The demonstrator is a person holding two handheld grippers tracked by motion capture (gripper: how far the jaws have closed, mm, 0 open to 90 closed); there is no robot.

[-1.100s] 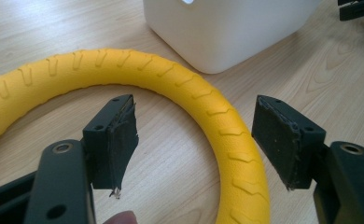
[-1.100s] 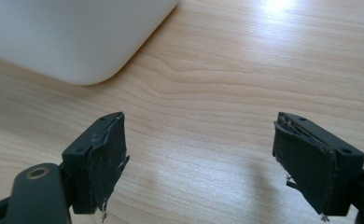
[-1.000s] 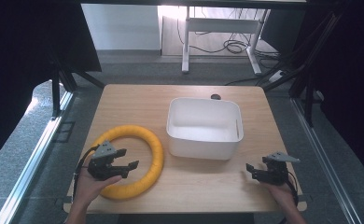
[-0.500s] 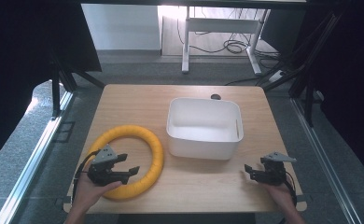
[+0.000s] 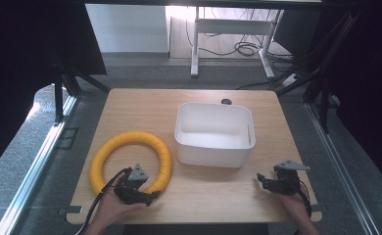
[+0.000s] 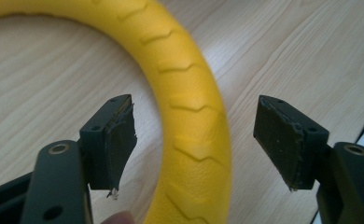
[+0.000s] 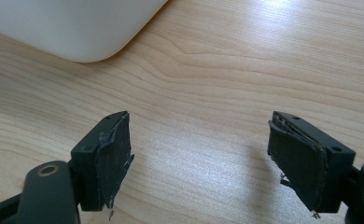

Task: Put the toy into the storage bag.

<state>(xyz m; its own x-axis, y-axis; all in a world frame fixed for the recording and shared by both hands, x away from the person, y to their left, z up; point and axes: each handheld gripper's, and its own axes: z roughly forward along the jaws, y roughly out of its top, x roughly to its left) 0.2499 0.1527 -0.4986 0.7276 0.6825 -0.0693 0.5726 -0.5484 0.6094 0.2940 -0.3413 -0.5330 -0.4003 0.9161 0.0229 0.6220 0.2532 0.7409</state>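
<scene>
The yellow ring (image 5: 130,159) lies flat on the wooden table (image 5: 140,105), just to the left of the white tub (image 5: 213,134) and apart from it; its surface bears moulded chevron ridges, plain in the left gripper view (image 6: 189,112). The left gripper (image 5: 147,196) sits at the near side of the ring, on the part farthest from the tub's back wall; its jaws have just been opening and stand wide apart, one on each side of the ring's band, which passes between them without either pad (image 6: 119,140) pressing on it; a gap of bare table shows between the band and each pad. The right gripper (image 5: 262,180) rests low over the table on the near right of the tub, well apart from the ring; its jaws are also spread wide with only bare wood between them (image 7: 199,154), and a rounded corner of the tub (image 7: 77,28) shows beyond them. A hand (image 5: 110,210) grips the left gripper from the table's near edge.
</scene>
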